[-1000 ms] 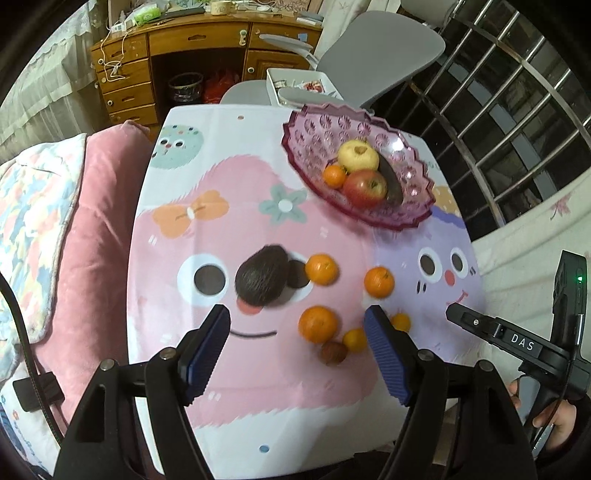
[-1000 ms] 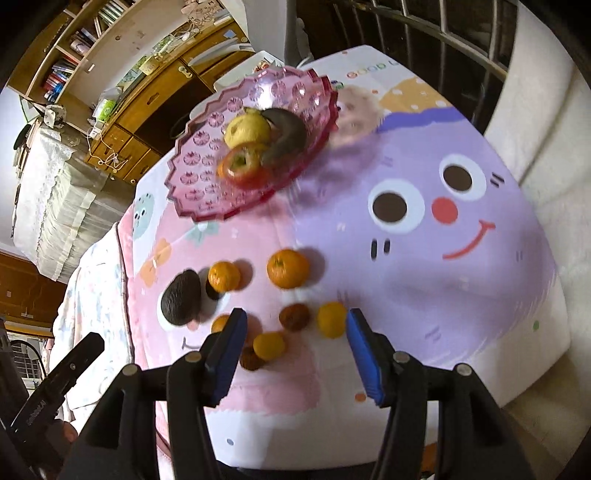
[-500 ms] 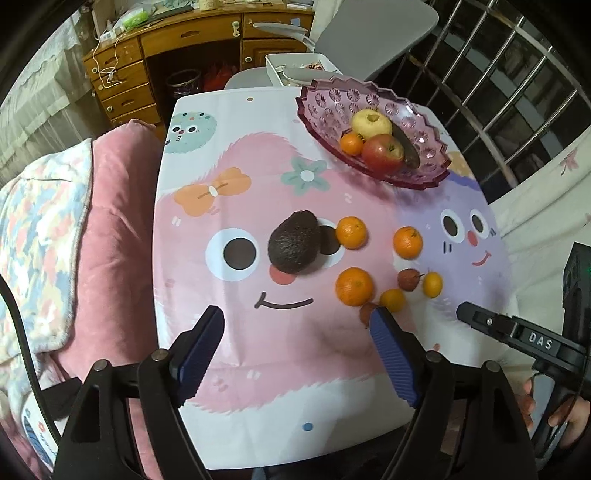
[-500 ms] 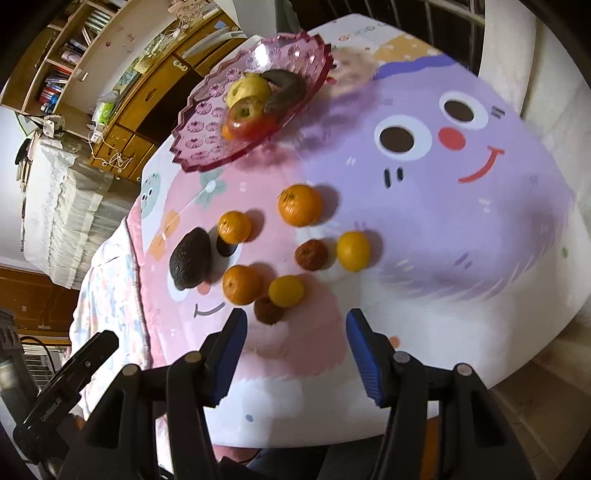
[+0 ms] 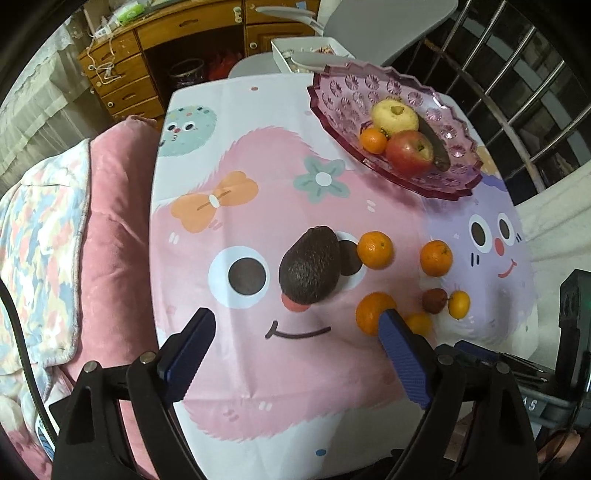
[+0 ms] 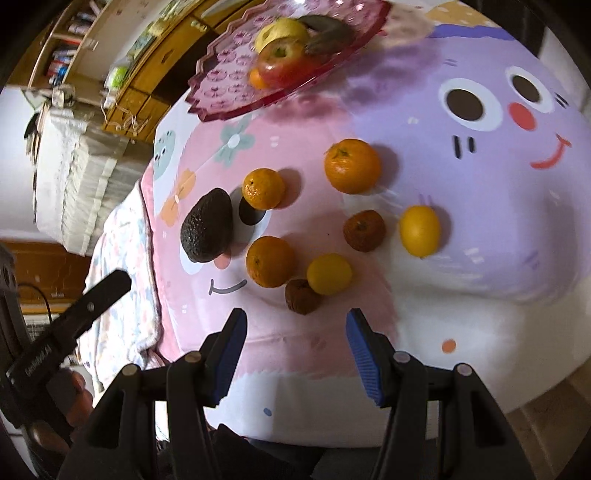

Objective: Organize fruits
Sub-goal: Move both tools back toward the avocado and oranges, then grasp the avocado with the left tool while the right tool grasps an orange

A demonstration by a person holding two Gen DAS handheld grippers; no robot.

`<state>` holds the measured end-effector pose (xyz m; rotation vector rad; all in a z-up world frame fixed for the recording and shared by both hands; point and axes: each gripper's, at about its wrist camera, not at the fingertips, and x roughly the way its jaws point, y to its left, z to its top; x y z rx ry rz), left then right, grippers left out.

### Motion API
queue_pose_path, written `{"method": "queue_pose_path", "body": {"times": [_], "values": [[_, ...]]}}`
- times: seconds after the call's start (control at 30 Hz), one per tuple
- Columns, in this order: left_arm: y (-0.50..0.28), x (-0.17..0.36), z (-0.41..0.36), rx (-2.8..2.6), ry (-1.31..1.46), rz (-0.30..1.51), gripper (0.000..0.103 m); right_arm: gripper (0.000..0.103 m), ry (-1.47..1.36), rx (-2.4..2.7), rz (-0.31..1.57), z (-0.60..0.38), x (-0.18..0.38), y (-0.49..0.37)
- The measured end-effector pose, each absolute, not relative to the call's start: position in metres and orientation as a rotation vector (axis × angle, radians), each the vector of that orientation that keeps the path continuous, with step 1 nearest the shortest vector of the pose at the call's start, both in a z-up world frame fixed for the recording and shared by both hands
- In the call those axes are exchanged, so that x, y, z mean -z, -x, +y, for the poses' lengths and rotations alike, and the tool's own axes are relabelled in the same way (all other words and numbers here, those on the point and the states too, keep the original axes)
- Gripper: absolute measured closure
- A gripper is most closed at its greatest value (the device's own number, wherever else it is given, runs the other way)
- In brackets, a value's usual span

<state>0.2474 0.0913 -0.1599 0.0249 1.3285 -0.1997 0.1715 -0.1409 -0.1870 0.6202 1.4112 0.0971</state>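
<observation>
A dark avocado lies mid-table on the cartoon cloth, with three oranges, two small yellow fruits and two brown shrivelled fruits to its right. A pink glass bowl at the far right holds a yellow apple, a red apple, a small orange and a dark fruit. My left gripper is open and empty, just short of the avocado. My right gripper is open and empty, just short of a brown fruit.
A pink cushion and patterned blanket lie along the table's left edge. A grey chair and wooden desk stand beyond the far edge. A metal railing runs on the right. The other gripper's body is at the lower right.
Both grippers pulled back towards the near edge, then came forward and lower again, closer to the fruit. The fruits have not moved. Both stay open.
</observation>
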Motion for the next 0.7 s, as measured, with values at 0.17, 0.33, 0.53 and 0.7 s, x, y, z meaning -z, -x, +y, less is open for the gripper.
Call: {"method": "queue_pose_path", "body": {"times": [0.17,0.33,0.53,0.7], "values": [[-0.270,0.184,0.082,0.201,-0.042,1.382,0.014,0.047,-0.538,-0.150,1.440,-0.131,0.196,-0.191],[-0.293,0.207,0.066,0.213,-0.102,1.396,0.014,0.047,-0.466,-0.211,1.483,-0.118,0.207,-0.206],[-0.312,0.231,0.046,0.251,-0.181,1.428,0.020,0.046,-0.360,-0.295,1.486,-0.097,0.209,-0.224],[-0.319,0.246,0.035,0.275,-0.234,1.448,0.025,0.046,-0.228,-0.344,1.478,-0.076,0.210,-0.231]]}}
